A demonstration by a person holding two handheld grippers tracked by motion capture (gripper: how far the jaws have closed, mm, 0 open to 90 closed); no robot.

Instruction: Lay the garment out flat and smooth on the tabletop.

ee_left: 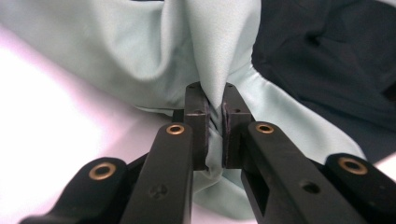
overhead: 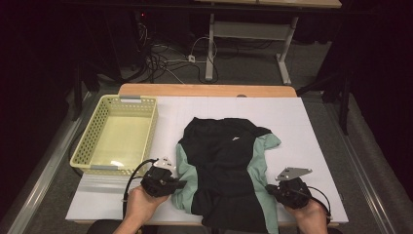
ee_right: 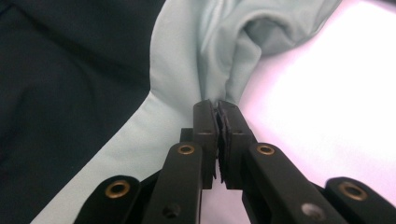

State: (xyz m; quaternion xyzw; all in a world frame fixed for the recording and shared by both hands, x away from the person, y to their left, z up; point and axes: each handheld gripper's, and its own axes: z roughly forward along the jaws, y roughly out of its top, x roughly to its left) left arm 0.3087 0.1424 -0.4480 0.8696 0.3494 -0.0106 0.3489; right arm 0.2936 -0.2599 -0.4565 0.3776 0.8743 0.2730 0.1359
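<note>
A black garment (overhead: 221,161) with mint-green side panels lies crumpled on the white table (overhead: 311,126), its lower edge toward the person. My left gripper (overhead: 182,184) is at the garment's left side. In the left gripper view that gripper (ee_left: 215,100) is shut on a bunched fold of the mint fabric (ee_left: 140,56). My right gripper (overhead: 269,187) is at the garment's right side. In the right gripper view its jaws (ee_right: 218,114) are pressed together on the edge of the mint panel (ee_right: 187,70), and the black cloth (ee_right: 70,84) spreads to the left.
An empty yellow plastic basket (overhead: 92,141) stands at the table's left, just beyond my left gripper. A wooden strip (overhead: 204,90) runs along the far edge of the table. Cables and a desk frame (overhead: 210,44) lie on the floor beyond.
</note>
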